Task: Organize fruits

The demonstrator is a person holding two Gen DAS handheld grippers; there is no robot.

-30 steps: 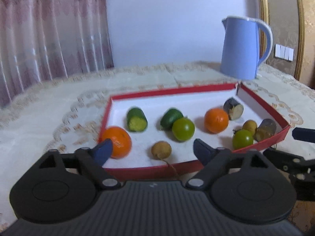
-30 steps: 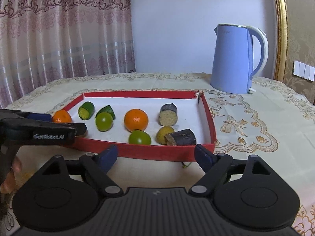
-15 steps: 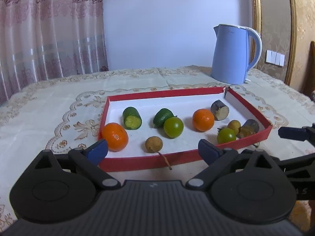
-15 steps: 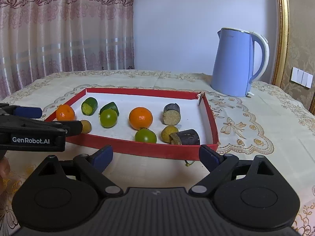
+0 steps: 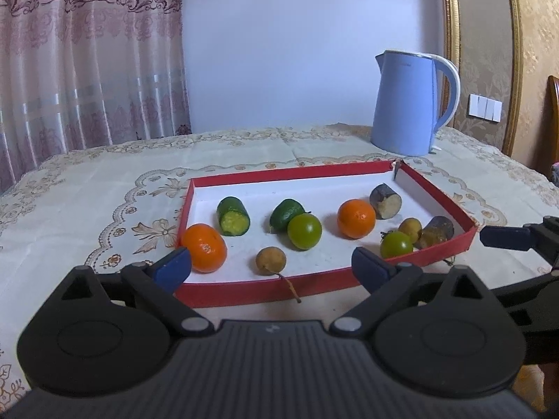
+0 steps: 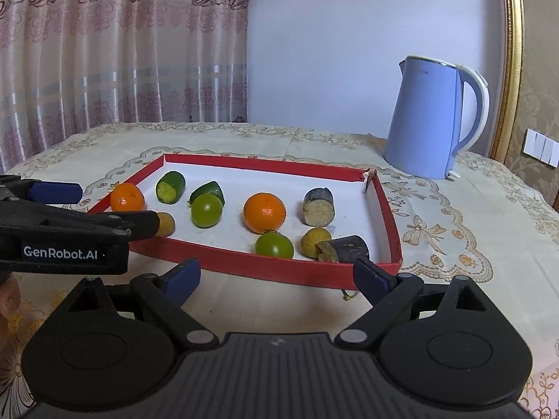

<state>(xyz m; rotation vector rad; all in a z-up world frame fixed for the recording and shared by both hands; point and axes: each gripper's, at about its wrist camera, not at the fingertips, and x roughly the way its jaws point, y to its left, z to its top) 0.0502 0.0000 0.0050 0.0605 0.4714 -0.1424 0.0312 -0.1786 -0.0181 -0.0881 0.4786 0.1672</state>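
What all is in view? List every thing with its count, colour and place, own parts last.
tray: one, red walls, white floor, on the table.
oranges: two, orange, one at the tray's near left corner, one right of the middle.
cucumber pieces: two, green, at the back left of the tray, second.
green round fruits: two, one at the middle, one near the front right.
small brownish-yellow fruits: two, one at the front with a stem, one on the right.
dark-skinned cut pieces: two, on the right, second.
kettle: one, light blue, behind the tray.
tablecloth: one, cream, embroidered.
curtain: pink, left.
left tool: open, blue pads.
right tool: open, blue pads.
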